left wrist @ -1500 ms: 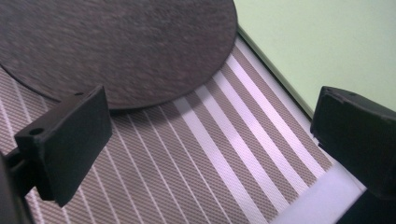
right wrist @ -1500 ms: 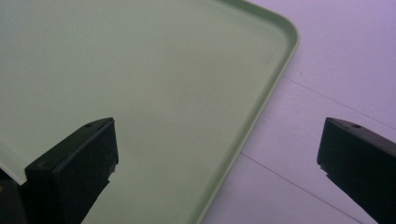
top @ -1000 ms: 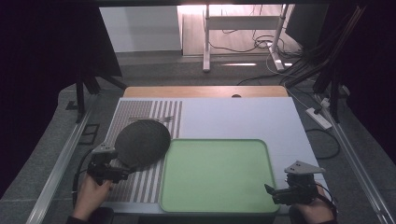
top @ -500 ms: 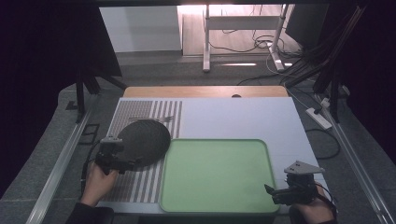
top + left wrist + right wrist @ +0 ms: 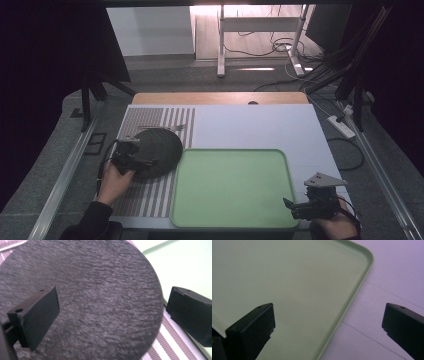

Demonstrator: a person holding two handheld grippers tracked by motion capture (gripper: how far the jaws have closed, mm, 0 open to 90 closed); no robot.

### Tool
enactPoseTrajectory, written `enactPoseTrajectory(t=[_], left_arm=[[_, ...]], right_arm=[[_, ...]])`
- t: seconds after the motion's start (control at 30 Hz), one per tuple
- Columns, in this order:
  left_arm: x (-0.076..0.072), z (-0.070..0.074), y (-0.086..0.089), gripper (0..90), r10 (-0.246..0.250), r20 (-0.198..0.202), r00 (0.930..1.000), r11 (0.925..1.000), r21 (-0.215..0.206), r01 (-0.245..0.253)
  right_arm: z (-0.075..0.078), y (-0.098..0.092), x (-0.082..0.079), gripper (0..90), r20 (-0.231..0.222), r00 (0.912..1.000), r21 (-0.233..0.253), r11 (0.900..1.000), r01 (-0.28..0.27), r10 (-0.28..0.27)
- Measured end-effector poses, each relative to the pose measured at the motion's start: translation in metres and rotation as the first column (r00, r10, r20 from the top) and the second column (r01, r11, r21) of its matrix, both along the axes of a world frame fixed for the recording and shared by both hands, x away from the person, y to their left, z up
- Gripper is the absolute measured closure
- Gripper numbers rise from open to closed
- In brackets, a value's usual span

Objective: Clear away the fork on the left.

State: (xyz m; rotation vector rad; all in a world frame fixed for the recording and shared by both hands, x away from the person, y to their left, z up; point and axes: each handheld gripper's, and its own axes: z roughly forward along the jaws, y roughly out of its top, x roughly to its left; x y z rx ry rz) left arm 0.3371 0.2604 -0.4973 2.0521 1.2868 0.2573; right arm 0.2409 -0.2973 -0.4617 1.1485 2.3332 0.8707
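A round dark slate plate (image 5: pixel 157 150) lies on the striped mat (image 5: pixel 150 200), just left of the green tray (image 5: pixel 230 187). My left gripper (image 5: pixel 142 162) hovers over the plate's near left part, open, with the rough dark plate (image 5: pixel 100 297) spread between its wide-apart jaws. One jaw sits over the plate, the other over its right edge beside the tray (image 5: pixel 185 262). My right gripper (image 5: pixel 292 206) is open at the tray's near right corner. Its jaws straddle the tray's rim (image 5: pixel 352 297), with nothing held between them.
The white tabletop (image 5: pixel 260 125) stretches behind and right of the tray; its pale surface (image 5: pixel 392 275) lies past the rim. A wooden strip (image 5: pixel 220 97) borders the far edge. Cables and a power strip (image 5: pixel 342 125) lie on the floor to the right.
My left gripper has moved forward and to the right, from the mat's left edge onto the slate plate. The right gripper has stayed in place.
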Motion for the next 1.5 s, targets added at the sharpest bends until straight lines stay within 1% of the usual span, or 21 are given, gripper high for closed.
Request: enactPoseTrajectory(t=[0.17,0.27,0.3,0.37,0.53,0.77,0.93,1.07,1.3,1.43,1.5], left_arm=[[0.009,-0.001,0.001,0.0,0.006,0.004,1.0000,1.0000,-0.002,-0.006],[0.015,-0.001,0.001,0.0,0.015,0.006,0.9999,0.9998,0.012,-0.015],[0.017,-0.001,0.002,0.0,0.019,0.007,0.9998,0.9998,0.010,-0.019],[0.022,-0.001,0.003,0.0,0.027,0.002,0.9996,0.9996,0.004,-0.027],[0.034,-0.003,0.006,0.0,0.051,-0.007,0.9987,0.9987,0.006,-0.051],[0.051,-0.005,0.013,0.0,0.063,-0.012,0.9979,0.9976,0.028,-0.063],[0.063,-0.008,0.017,0.0,0.065,-0.024,0.9976,0.9975,0.031,-0.064],[0.072,-0.009,0.019,0.0,0.063,-0.024,0.9977,0.9976,0.032,-0.062],[0.086,-0.010,0.024,0.0,0.075,-0.023,0.9969,0.9964,0.041,-0.074],[0.094,-0.010,0.027,0.0,0.085,-0.023,0.9961,0.9957,0.039,-0.084],[0.098,-0.011,0.029,0.0,0.083,-0.028,0.9961,0.9956,0.047,-0.082]], right_arm=[[0.000,0.000,0.000,0.0,-0.001,1.0000,0.000,1.000,-0.002,0.002],[0.000,0.001,0.000,0.0,-0.005,1.0000,-0.006,1.000,-0.007,0.007],[0.000,0.001,0.000,0.0,-0.005,1.0000,-0.008,1.000,-0.008,0.008],[-0.001,0.001,0.000,0.0,-0.005,0.9999,-0.009,1.000,-0.010,0.010],[-0.001,0.001,0.000,0.0,-0.007,0.9999,-0.010,1.000,-0.011,0.011],[-0.001,0.002,0.000,0.0,-0.009,0.9999,-0.012,1.000,-0.013,0.013],[-0.001,0.002,0.000,0.0,-0.010,0.9999,-0.013,1.000,-0.013,0.013],[-0.001,0.002,0.000,0.0,-0.011,0.9999,-0.013,1.000,-0.014,0.014],[-0.001,0.002,0.000,0.0,-0.012,0.9998,-0.013,1.000,-0.015,0.015],[-0.001,0.002,0.001,0.0,-0.013,0.9998,-0.014,1.000,-0.017,0.017],[-0.001,0.002,0.001,0.0,-0.014,0.9998,-0.014,1.000,-0.018,0.017]])
